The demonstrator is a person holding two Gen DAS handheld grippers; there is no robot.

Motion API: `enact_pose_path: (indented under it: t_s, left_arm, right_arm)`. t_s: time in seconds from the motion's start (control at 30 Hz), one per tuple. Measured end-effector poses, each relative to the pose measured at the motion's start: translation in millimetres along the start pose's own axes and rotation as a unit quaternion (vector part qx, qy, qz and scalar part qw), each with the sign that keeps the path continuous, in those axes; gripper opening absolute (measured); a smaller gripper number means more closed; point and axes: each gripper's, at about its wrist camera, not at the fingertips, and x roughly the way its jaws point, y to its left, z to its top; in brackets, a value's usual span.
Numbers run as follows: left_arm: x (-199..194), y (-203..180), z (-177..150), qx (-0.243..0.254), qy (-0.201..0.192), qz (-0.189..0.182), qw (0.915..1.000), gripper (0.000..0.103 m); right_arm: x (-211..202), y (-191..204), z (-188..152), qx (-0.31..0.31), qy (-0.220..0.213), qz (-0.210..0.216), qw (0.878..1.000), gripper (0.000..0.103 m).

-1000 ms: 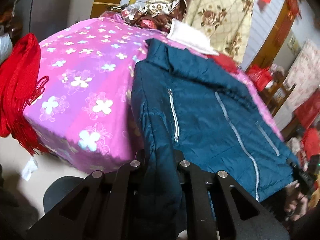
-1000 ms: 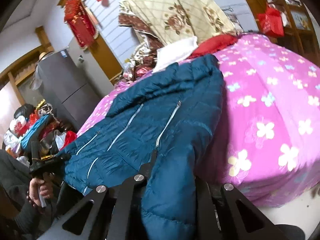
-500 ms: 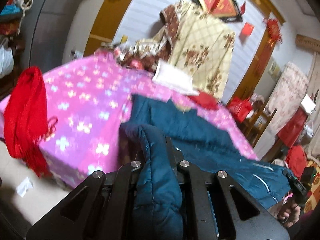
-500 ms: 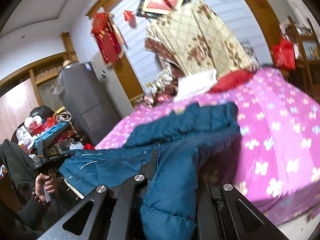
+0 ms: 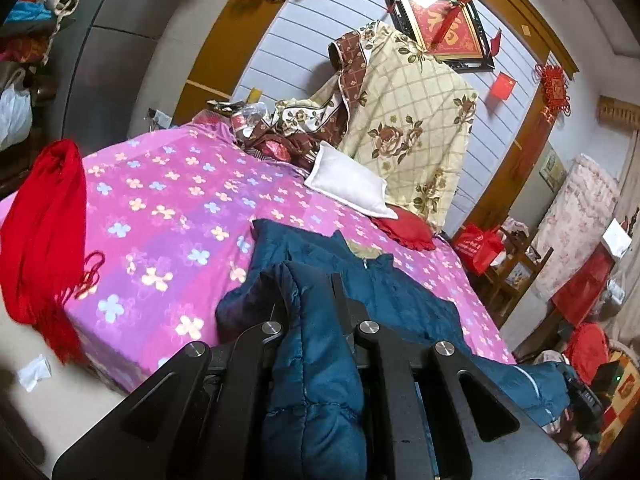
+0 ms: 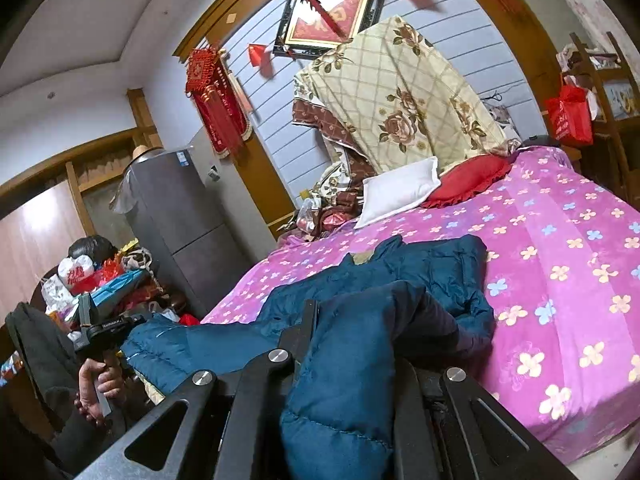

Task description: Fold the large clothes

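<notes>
A dark blue padded jacket [image 5: 400,300] lies across the near part of a bed with a pink flowered cover [image 5: 168,216]. My left gripper [image 5: 310,292] is shut on a bunched fold of the jacket, raised off the bed. My right gripper [image 6: 352,312] is shut on another fold of the same jacket [image 6: 432,268], also raised. The jacket's collar end rests on the bed; its lower part hangs off the near edge. Each gripper appears small in the other's view: the right one [image 5: 580,396], the left one [image 6: 108,328].
A red fringed scarf [image 5: 44,232] hangs over the bed's left corner. A white pillow [image 5: 348,188], a red cushion [image 5: 404,228] and a floral quilt [image 5: 408,120] pile at the head. A grey fridge [image 6: 176,216] and clutter stand beside the bed.
Both grippers have lifted their folds of the jacket and swung upward, so the jacket bunches toward the bed's near edge and more wall shows. Both stayed shut.
</notes>
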Motion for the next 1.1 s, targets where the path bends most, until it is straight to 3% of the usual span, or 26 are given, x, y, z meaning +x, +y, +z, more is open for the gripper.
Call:
enact_pose_path:
  t_s: [0.2, 0.4, 0.53, 0.67, 0.83, 0.93, 1.1]
  left_arm:
    - [29.3, -3.1, 18.1, -0.027, -0.017, 0.018, 0.9993, 0.007]
    - [61.4, -24.0, 59.0, -0.017, -0.055, 0.021, 0.9981, 0.007]
    - [110.1, -39.0, 97.6, 0.003, -0.068, 0.023, 0.9974, 0.007]
    - [180.6, -44.5, 121.4, 0.036, -0.070, 0.058, 0.9952, 0.007]
    - [298.3, -35.1, 119.0, 0.082, -0.022, 0.129, 0.9881, 0.007]
    - [369.2, -13.0, 103.5, 0.079, 0.038, 0.167, 0.9820, 0.007]
    - [436.8, 15.6, 71.6, 0.063, 0.096, 0.201, 0.9728, 0.010]
  right_arm:
    - [19.7, -3.7, 21.7, 0.010, -0.012, -0.015, 1.000, 0.009]
    - [53.9, -12.6, 65.1, 0.002, -0.051, -0.022, 0.998, 0.009]
    - [86.5, -27.2, 96.6, 0.002, -0.079, -0.032, 0.996, 0.009]
    - [140.6, -47.5, 124.7, -0.008, -0.094, -0.055, 0.994, 0.009]
    - [239.2, -108.8, 141.3, 0.053, -0.048, -0.094, 0.993, 0.009]
    - [293.6, -141.4, 138.0, 0.076, 0.005, -0.131, 0.988, 0.008]
    - [361.9, -197.3, 109.7, 0.099, 0.104, -0.168, 0.975, 0.008]
